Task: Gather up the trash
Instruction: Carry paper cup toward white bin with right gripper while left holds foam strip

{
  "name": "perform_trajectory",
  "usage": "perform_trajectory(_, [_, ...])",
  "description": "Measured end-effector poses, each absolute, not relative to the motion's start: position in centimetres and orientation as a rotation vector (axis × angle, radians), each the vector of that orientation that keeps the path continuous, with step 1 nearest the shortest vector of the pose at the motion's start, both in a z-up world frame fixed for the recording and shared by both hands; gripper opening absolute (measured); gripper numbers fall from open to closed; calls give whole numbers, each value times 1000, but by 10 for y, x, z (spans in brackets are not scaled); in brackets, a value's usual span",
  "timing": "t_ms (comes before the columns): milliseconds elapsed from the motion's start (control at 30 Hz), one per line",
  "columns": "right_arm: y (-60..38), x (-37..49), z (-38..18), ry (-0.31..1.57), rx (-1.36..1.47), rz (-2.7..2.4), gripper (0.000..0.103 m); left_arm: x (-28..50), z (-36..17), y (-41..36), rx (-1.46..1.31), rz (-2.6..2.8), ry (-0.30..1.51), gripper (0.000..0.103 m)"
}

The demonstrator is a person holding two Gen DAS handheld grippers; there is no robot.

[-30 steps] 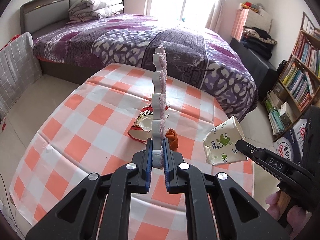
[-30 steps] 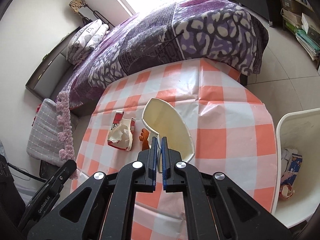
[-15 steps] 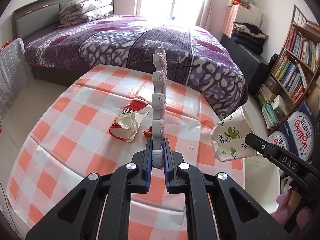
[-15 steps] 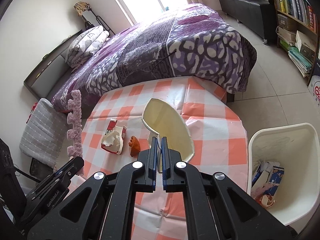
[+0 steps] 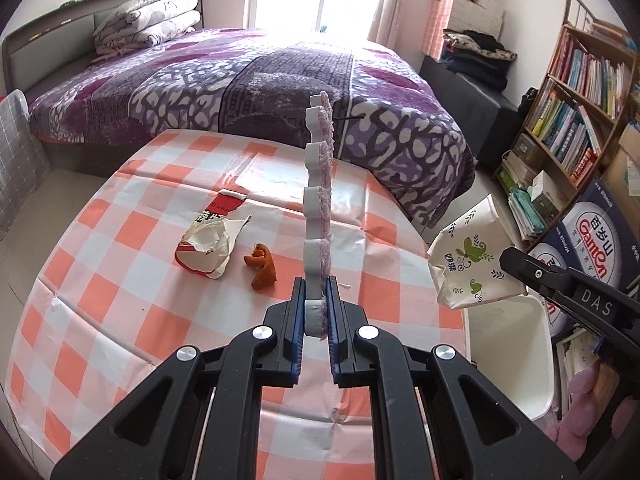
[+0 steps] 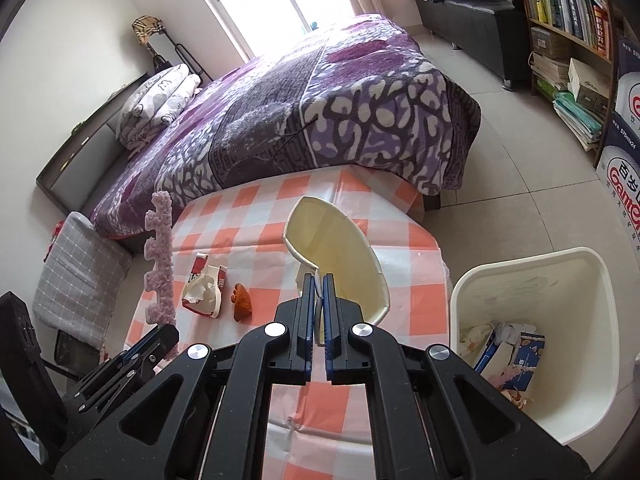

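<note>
Both of my hands have swung toward the white bin since a second ago, and more of its mouth now shows in the right wrist view. My right tongs (image 6: 317, 312) are clamped on the wall of the crumpled paper cup (image 6: 340, 252), which hangs off the surface's edge; the bin (image 6: 592, 344) lies at about 3 o'clock from them, just beside, already holding a few boxes and wrappers. My left tongs (image 5: 316, 308) are clamped on the lower end of the pink foam strip (image 5: 319, 208), whose long axis stands upright toward 12 o'clock. The right hand is clearly the nearer to the bin, so I judge the cup goes in first. A torn red-and-white wrapper (image 5: 210, 248) and a small orange scrap (image 5: 262, 266) are left on the checked surface (image 5: 120, 300), at about 10 o'clock from the left tongs
</note>
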State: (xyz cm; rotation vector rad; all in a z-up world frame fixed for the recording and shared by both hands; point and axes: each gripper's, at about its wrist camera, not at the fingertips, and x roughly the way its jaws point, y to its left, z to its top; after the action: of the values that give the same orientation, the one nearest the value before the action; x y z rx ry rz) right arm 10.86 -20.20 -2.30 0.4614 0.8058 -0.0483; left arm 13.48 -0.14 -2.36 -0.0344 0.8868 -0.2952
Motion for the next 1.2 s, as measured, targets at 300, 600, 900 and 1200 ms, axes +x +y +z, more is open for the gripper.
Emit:
perform_trajectory(300, [-237,97,-21,803,488,-111,3,127,-27,-34,5,-351,890,10])
perform_trajectory(600, [-273,83,-20,801,515,-179,4,118,-31,-65,39,-401,891,10])
perform_trajectory(900, [-309,69,-27,844,557,-257,4,107,-34,-95,71,-457,894,10])
perform_trajectory(1200, [-345,54,-40,894,609,-338,8,96,-40,-129,106,-519,902,10])
